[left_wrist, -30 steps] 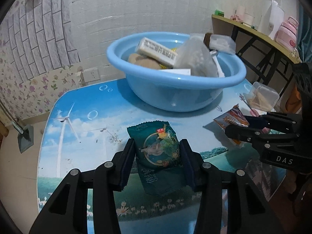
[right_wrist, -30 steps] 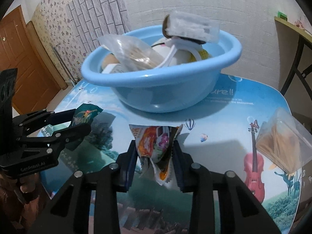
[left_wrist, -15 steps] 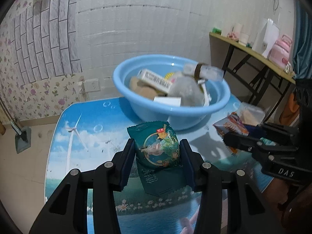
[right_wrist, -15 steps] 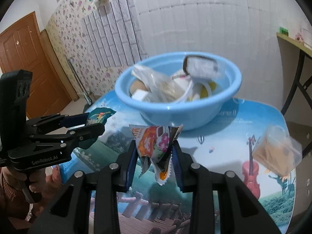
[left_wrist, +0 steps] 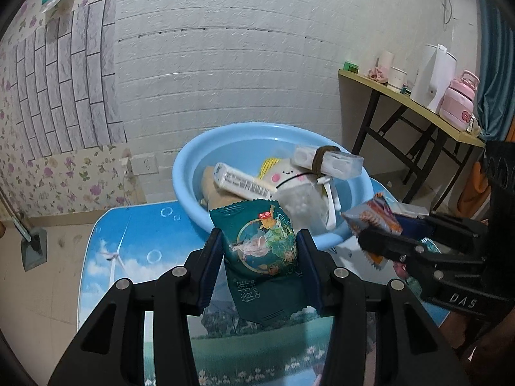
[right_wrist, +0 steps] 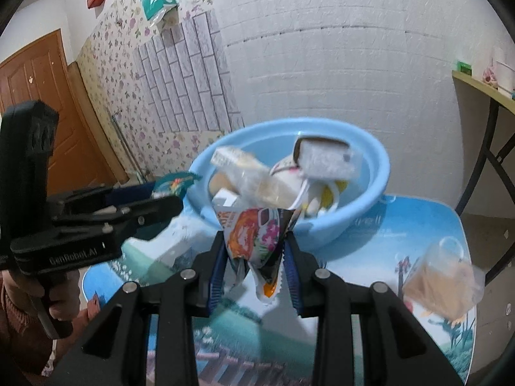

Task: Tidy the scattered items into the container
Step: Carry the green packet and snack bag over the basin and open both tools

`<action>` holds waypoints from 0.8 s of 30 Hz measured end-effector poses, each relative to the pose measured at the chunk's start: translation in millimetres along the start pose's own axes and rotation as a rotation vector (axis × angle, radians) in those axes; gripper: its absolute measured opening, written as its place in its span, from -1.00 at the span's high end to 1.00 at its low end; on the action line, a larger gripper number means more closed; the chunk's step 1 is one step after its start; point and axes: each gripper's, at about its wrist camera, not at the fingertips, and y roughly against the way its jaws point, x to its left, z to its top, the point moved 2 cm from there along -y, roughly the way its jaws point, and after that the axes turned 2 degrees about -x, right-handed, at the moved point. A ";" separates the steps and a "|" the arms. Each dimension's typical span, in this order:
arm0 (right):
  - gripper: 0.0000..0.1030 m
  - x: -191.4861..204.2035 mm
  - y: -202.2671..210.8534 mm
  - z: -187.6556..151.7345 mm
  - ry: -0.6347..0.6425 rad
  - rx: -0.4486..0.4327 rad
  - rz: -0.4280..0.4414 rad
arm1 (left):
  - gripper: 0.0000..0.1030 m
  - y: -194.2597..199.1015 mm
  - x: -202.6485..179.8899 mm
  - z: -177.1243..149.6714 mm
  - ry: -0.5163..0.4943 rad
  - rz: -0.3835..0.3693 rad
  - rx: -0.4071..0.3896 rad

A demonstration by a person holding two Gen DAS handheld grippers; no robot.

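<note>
The left gripper (left_wrist: 259, 251) holds a dark green foil snack packet (left_wrist: 262, 257) between closed jaws, raised above the picture-printed table (left_wrist: 128, 244). The right gripper (right_wrist: 254, 257) clamps an orange-and-white crinkled snack packet (right_wrist: 254, 238) likewise. Beyond both, the round light-blue plastic basin (left_wrist: 190, 164) stands at the table's far side, holding assorted items.

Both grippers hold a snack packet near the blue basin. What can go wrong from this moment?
1. The blue basin is already piled high; a clear wrapped bar lies on top near the rim, so new packets may knock it out.
2. The right gripper pinches the crumpled orange packet at a narrow fold; it may slip.
3. The left gripper, holding the green packet, is close beside the right; they may collide.
</note>
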 end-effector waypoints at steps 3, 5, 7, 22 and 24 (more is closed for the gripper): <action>0.36 -4.2 -3.1 8.6 0.000 -0.013 -0.003 | 0.12 -6.7 0.6 6.2 -0.003 0.002 0.001; 0.36 -8.5 -7.2 12.7 -0.007 -0.017 -0.006 | 0.12 -10.1 1.6 9.3 -0.001 0.000 0.000; 0.36 -12.2 -11.5 16.0 -0.013 -0.019 -0.005 | 0.12 -15.5 2.4 12.4 0.000 -0.002 0.000; 0.36 -29.9 -45.3 37.1 -0.026 -0.029 0.000 | 0.11 -57.9 4.2 30.6 -0.010 -0.010 0.033; 0.36 -33.4 -50.1 38.9 -0.031 -0.032 -0.003 | 0.10 -63.8 4.4 31.6 -0.006 -0.010 0.039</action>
